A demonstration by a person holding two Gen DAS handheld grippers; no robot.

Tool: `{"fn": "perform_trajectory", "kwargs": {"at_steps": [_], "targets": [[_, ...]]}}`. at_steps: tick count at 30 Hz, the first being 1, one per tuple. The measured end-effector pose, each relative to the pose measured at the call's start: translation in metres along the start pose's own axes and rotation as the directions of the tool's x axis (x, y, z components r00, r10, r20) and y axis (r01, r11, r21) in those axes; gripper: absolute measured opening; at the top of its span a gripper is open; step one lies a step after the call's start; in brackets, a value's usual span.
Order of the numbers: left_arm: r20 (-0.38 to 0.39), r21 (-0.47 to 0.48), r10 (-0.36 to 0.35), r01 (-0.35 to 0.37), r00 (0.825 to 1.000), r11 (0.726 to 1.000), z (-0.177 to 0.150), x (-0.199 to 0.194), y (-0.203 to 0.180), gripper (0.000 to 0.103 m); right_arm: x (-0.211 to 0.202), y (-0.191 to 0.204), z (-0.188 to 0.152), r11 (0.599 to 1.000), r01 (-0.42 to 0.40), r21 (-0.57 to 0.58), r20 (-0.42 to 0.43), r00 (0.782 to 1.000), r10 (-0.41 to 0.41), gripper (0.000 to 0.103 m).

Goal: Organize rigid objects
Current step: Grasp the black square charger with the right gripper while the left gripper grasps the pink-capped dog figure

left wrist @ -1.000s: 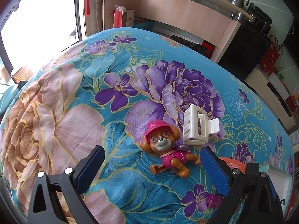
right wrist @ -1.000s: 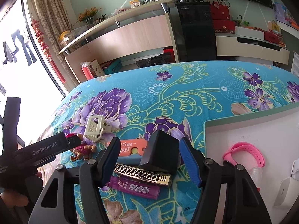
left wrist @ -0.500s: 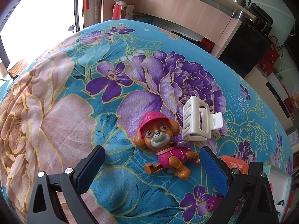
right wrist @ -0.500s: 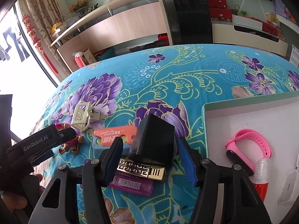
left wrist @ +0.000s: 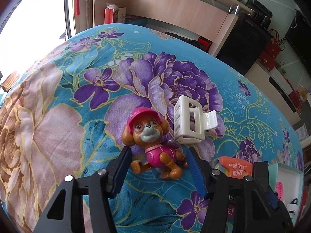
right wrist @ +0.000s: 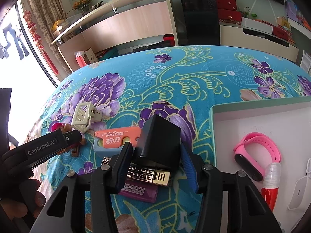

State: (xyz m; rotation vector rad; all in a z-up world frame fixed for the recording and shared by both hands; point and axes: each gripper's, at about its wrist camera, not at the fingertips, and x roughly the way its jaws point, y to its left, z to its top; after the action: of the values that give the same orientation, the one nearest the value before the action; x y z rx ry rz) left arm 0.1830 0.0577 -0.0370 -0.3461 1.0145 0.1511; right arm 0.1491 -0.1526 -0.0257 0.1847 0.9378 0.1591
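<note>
A toy dog (left wrist: 150, 139) with a pink cap lies on the flowered blanket (left wrist: 58, 116). My left gripper (left wrist: 158, 165) is open, its fingers on either side of the toy's legs, close but not gripping. A white hair claw (left wrist: 191, 124) lies just right of the toy. My right gripper (right wrist: 155, 163) is open around a black block (right wrist: 159, 141) that rests on a gold-patterned lighter (right wrist: 147, 172) and a purple lighter (right wrist: 140, 192). An orange carrot knife (right wrist: 116, 137) lies to their left. The toy dog (right wrist: 64, 132) is partly hidden by the left gripper there.
A white tray (right wrist: 252, 120) with a mint rim sits at the right, holding a pink wristband (right wrist: 258, 149), a red tube (right wrist: 270, 186) and a white item. Shelves, a black cabinet and a bright window lie beyond the bed.
My left gripper has narrowed and moved in around the toy dog's legs. My right gripper has moved forward and narrowed around the black block.
</note>
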Motion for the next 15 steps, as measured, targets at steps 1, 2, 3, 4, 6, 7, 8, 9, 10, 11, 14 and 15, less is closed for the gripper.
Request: {"fn": "perform_trajectory", "kwargs": {"at_steps": [1,2,3,4,6,7,8,9,10,11,14,15], "targets": [[0.001,0.004,0.003,-0.003,1.000,1.000,0.000,0.000,-0.001,0.055,0.000,0.000,0.000,1.000,-0.003,0.002,0.000,1.000,0.003,0.052],[0.004,0.006,0.002,-0.002,1.000,1.000,0.000,-0.001,-0.001,0.054,-0.001,0.000,0.000,1.000,-0.005,0.004,0.001,1.000,0.005,0.052],[0.009,0.005,-0.003,0.003,1.000,1.000,0.000,-0.002,-0.001,0.048,-0.001,-0.001,0.000,1.000,-0.007,0.007,0.002,1.000,0.007,0.052],[0.020,0.004,-0.008,0.008,1.000,1.000,0.000,-0.004,-0.001,0.048,-0.001,-0.002,0.000,1.000,-0.012,0.011,0.003,1.000,0.012,0.052],[0.032,0.011,-0.009,0.009,0.999,1.000,0.001,-0.008,-0.002,0.048,-0.002,-0.003,0.000,1.000,-0.019,0.018,0.004,1.000,0.019,0.052],[0.037,0.017,-0.009,0.008,0.999,1.000,0.001,-0.009,-0.003,0.048,-0.003,-0.003,0.001,1.000,-0.022,0.022,0.005,1.000,0.022,0.052],[0.039,0.021,-0.010,0.009,0.999,1.000,0.000,-0.010,-0.004,0.048,-0.003,-0.004,0.001,0.999,-0.026,0.026,0.006,1.000,0.026,0.052],[0.040,0.023,-0.014,0.013,0.999,1.000,0.000,-0.011,-0.004,0.048,-0.004,-0.005,0.001,0.999,-0.030,0.029,0.008,1.000,0.029,0.052],[0.046,0.026,-0.020,0.018,0.999,1.000,0.000,-0.013,-0.004,0.048,-0.006,-0.005,0.001,0.999,-0.031,0.033,0.014,0.999,0.031,0.052],[0.057,0.029,-0.024,0.022,0.998,0.999,0.000,-0.016,-0.005,0.048,-0.008,-0.006,0.001,0.999,-0.031,0.035,0.023,0.999,0.030,0.052],[0.103,0.042,-0.033,0.029,0.994,0.999,0.002,-0.029,-0.008,0.048,-0.018,-0.008,0.004,0.998,-0.038,0.040,0.061,0.998,0.035,0.052],[0.120,0.046,-0.037,0.032,0.992,0.998,0.003,-0.035,-0.008,0.048,-0.021,-0.008,0.005,0.998,-0.040,0.042,0.075,0.997,0.037,0.052]]}}
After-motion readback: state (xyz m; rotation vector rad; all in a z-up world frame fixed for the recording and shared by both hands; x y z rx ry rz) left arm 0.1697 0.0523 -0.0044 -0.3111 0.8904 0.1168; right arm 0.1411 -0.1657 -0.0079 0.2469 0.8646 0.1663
